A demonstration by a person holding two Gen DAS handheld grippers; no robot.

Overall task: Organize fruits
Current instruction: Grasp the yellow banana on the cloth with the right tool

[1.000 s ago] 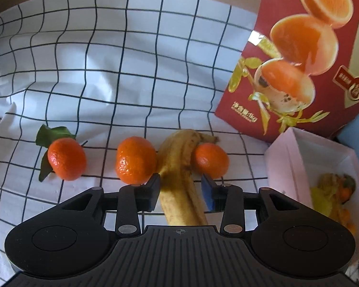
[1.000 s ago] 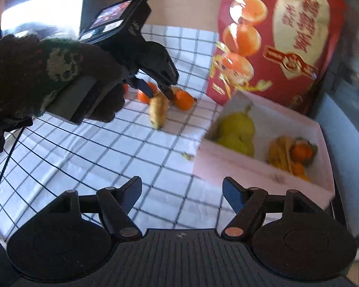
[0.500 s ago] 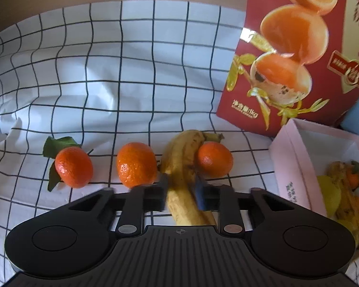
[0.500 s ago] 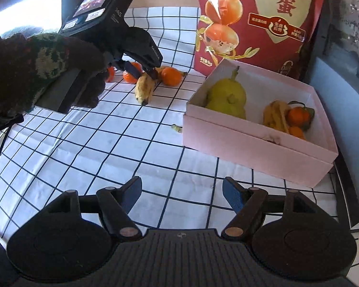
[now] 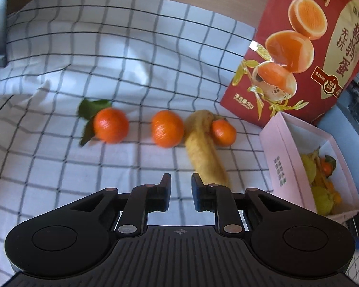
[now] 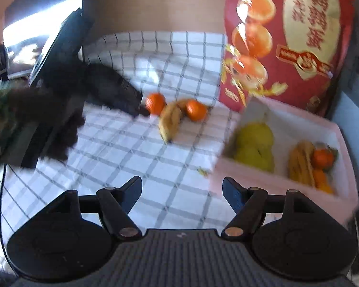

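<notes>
The left gripper [image 5: 181, 186] has backed off the banana [image 5: 204, 148], pressed together empty; its tip points toward the camera.

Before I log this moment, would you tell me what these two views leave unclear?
- Left gripper, right wrist view: motion blur smears its fingertips.
- Pink box, left wrist view: near wall hides most of the fruit inside.
- Leafed tangerine: unseen in the right wrist view, behind the left gripper.
- Red bag: print blurred.

Daylight from the upper left brightens the white black-gridded cloth [image 5: 131, 55], with soft shadows in its folds. Fisheye curvature bends the grid lines at the edges. The right wrist view is heavily motion-blurred; glare streaks the glossy red printed bag [image 6: 287, 38].
</notes>
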